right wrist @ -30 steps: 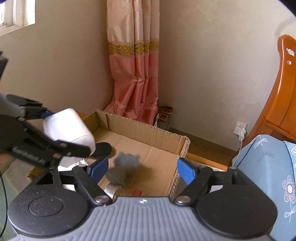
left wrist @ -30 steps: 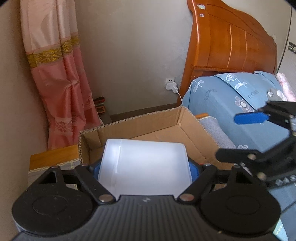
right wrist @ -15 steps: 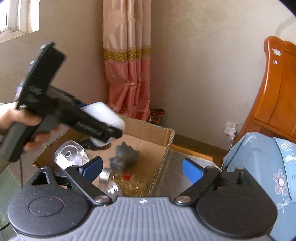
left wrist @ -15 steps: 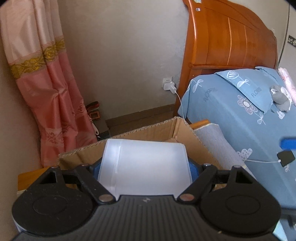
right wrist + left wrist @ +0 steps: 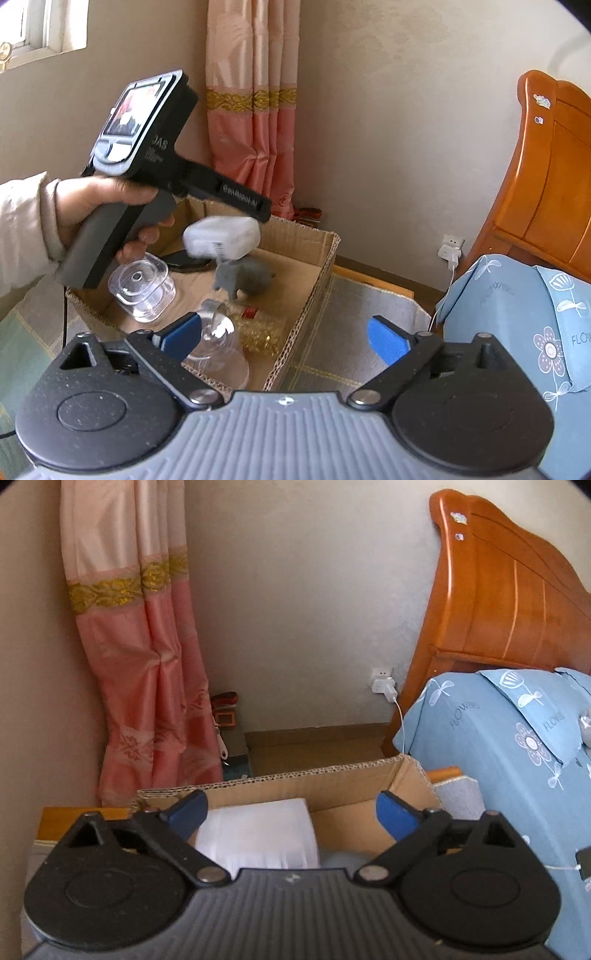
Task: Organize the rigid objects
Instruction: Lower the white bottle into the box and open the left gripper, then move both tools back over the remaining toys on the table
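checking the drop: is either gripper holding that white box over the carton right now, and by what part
Neither. The left gripper has just opened and its pads stand clear of the white box, blurred above the cardboard carton. The right gripper is open, empty.

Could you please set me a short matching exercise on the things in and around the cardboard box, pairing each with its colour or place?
Things:
1. white container
2. grey animal figure
3. clear square jar
4. charger

Descriptions:
A. plugged into the wall socket beside the wooden headboard
B. blurred, just under the left gripper, above the cardboard box
C. transparent, at the box's left end
D. standing on the box floor, mid-box

Pairs: 1-B, 2-D, 3-C, 4-A
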`<state>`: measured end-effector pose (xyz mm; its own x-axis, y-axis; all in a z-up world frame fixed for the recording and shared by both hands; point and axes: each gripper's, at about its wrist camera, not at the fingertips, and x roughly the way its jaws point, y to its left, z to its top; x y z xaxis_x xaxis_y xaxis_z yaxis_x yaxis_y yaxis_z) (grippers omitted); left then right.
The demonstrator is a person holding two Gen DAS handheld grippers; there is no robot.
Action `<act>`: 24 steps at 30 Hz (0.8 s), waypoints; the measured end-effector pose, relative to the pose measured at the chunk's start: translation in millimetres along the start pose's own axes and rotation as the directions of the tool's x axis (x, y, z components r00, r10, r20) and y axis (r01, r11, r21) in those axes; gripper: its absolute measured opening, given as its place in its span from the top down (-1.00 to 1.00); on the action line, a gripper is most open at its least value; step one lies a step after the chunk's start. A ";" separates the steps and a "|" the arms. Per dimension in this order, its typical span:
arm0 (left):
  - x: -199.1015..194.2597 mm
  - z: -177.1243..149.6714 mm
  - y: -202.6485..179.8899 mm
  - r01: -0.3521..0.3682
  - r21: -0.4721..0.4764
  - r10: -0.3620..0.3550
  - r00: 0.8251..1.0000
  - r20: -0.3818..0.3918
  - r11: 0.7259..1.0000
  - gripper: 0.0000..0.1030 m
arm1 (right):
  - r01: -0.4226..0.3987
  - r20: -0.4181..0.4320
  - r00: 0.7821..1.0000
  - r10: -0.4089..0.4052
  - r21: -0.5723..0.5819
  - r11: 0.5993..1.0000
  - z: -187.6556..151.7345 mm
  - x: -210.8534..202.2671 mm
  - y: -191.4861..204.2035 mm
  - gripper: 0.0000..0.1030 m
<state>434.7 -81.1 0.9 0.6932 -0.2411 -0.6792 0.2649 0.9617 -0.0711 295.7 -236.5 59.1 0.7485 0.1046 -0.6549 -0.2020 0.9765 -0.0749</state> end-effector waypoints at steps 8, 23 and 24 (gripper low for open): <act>-41.4 -13.4 8.2 0.007 0.063 -0.006 1.000 -0.013 0.998 -0.90 | -0.017 -0.022 1.000 0.016 -0.009 1.000 -28.2 -7.1 14.4 -0.99; -138.5 -81.9 -4.9 0.070 0.168 -0.070 0.998 -0.009 0.983 -0.91 | -0.002 -0.110 0.994 0.009 0.063 0.998 -108.4 -4.7 46.7 -1.00; -143.5 -88.8 -7.3 0.073 0.177 -0.073 0.997 -0.009 0.981 -0.91 | -0.002 -0.115 0.993 0.011 0.077 0.997 -114.3 -4.7 47.6 -1.00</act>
<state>273.7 -41.9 34.0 0.6662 -0.3091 -0.6787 0.4293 0.9031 0.0101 210.4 -212.0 -27.3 0.6687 0.0929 -0.7377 -0.1543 0.9879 -0.0155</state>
